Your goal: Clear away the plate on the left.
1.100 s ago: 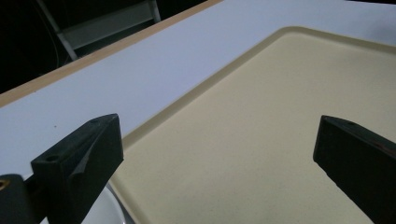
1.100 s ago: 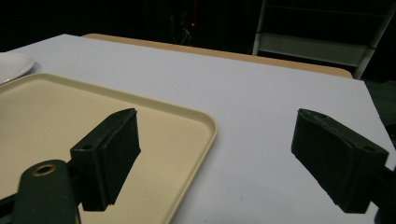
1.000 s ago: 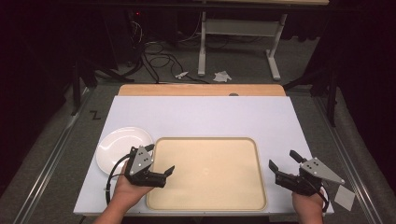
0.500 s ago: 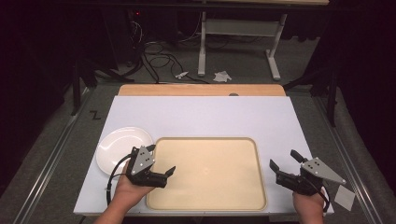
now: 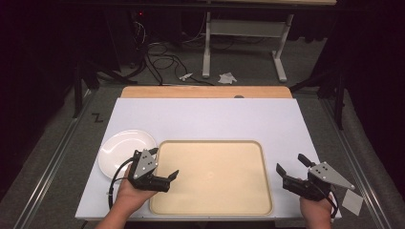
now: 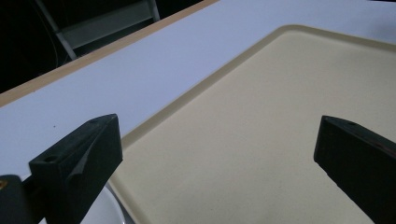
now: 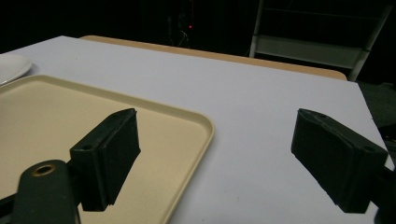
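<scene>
A beige tray (image 5: 210, 176) lies empty on the white table (image 5: 205, 119), near the front edge. A white plate (image 5: 125, 149) sits just left of it. My left gripper (image 5: 165, 163) is open over the tray's left rim, beside the plate, with nothing between its jaws. In the left gripper view the left gripper (image 6: 219, 154) frames the tray (image 6: 261, 116), and a sliver of the plate (image 6: 111, 211) shows below. My right gripper (image 5: 291, 163) is open just off the tray's right edge. In the right gripper view the right gripper (image 7: 219, 149) spans the tray's corner (image 7: 187, 126) and bare table.
A wooden strip (image 5: 205, 91) runs along the table's far edge. A small white paper (image 5: 352, 202) lies off the front right corner. Beyond the table are floor cables (image 5: 157, 62) and a metal frame (image 5: 239, 33). The plate's rim (image 7: 14, 65) shows far left in the right gripper view.
</scene>
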{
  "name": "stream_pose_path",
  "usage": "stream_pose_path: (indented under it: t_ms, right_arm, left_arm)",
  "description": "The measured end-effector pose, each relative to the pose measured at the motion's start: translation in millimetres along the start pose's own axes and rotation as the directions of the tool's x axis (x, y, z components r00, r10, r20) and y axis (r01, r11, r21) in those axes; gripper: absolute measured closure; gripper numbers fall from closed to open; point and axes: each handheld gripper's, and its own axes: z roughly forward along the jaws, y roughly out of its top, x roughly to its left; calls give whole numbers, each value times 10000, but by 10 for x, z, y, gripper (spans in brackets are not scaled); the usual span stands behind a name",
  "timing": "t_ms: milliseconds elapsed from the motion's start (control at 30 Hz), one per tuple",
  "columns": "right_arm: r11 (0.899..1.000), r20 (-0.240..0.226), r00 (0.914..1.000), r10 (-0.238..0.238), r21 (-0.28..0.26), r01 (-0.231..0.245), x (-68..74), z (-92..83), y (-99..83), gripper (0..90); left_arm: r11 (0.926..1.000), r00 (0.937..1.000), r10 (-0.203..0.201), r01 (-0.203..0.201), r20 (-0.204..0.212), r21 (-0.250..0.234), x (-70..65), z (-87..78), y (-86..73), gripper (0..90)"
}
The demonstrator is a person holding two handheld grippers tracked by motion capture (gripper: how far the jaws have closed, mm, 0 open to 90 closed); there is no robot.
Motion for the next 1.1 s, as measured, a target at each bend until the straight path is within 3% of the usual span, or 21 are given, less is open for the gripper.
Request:
stream_pose_path:
  t_ms: [300,633,767,867,900,933,1100]
  right_arm:
    - [10000,30,10000,-18,-21,18,-11,1,4,163]
    - [10000,-35,10000,-54,-48,54,-3,13,5,163]
    - [10000,-16,10000,-61,-26,61,-5,15,4,163]
    - [10000,-42,10000,-65,-48,64,-3,14,6,162]
    - [10000,-18,10000,-61,-46,61,-5,14,6,162]
    - [10000,-31,10000,-45,-46,45,-4,12,5,162]
    - [10000,-34,10000,-53,-50,52,-4,12,6,162]
  left_arm:
    - [9993,9986,136,-118,-503,344,150,-34,-53,19]
    - [9974,9919,-639,673,-1098,275,420,-138,-157,24]
    - [9945,9871,-971,1014,-1273,279,510,-177,-203,24]
    - [9892,9780,-1441,1467,-1507,61,631,-245,-255,35]
    - [9892,9780,-1441,1467,-1507,61,631,-245,-255,37]
    - [9873,9734,-1566,1591,-1673,16,681,-280,-274,38]
    - [9842,9630,-1743,1772,-2056,-44,812,-394,-351,39]
